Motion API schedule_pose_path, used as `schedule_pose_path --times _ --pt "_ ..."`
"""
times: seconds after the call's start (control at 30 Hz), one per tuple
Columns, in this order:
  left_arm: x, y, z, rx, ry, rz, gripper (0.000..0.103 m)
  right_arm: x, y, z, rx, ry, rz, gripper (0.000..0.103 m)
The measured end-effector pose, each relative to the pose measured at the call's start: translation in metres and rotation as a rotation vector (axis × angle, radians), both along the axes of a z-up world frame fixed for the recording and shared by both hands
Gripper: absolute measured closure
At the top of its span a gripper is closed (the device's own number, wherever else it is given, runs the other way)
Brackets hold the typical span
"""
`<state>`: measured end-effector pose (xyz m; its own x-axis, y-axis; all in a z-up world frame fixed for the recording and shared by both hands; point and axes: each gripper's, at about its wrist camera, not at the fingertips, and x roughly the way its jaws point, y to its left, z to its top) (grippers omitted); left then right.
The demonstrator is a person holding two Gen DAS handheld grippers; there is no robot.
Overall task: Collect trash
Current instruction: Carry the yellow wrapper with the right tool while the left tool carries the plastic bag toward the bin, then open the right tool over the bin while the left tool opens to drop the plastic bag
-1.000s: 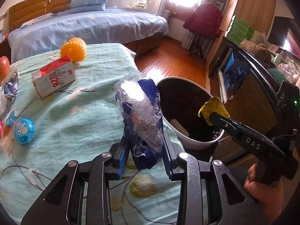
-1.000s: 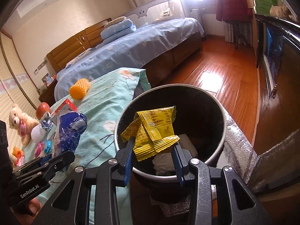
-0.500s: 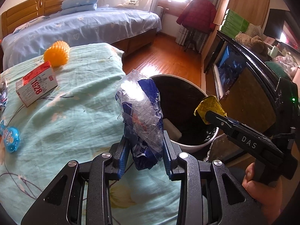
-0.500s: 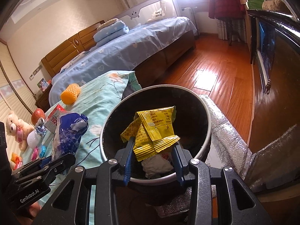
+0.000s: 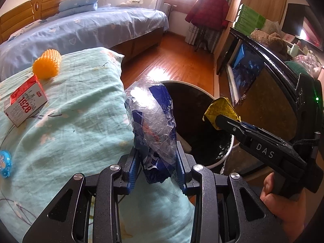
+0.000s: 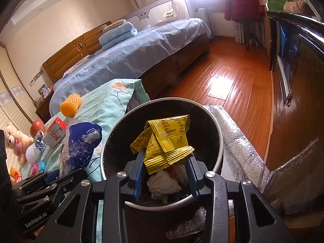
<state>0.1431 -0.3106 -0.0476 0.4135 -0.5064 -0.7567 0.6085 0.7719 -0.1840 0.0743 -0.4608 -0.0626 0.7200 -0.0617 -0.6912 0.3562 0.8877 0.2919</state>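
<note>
Left gripper [image 5: 158, 168] is clamped on a crumpled blue-and-clear bag [image 5: 151, 125], held upright over the edge of the teal bedspread [image 5: 81, 121] just beside the bin [image 5: 226, 158]; on the spread to its left lie a blue toy [image 5: 5, 166], a red-and-white carton [image 5: 24, 103] and an orange spiky ball [image 5: 47, 64]. Right gripper [image 6: 165, 174] is clamped on a folded yellow wrapper [image 6: 166, 139], which hangs over the open mouth of the bin, where a wad of white paper [image 6: 163, 186] lies at the bottom.
</note>
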Motion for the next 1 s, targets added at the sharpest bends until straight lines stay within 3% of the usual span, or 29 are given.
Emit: schedule_pose_path --times 0.83,1.0 --pt "0.017 -0.023 -0.010 0.018 0.033 -0.012 0.072 0.016 -0.017 -0.006 0.010 0.028 -0.003 0.063" --pt "0.016 -0.023 -0.007 0.012 0.021 -0.015 0.065 0.017 -0.019 -0.006 0.016 0.029 -0.010 0.062"
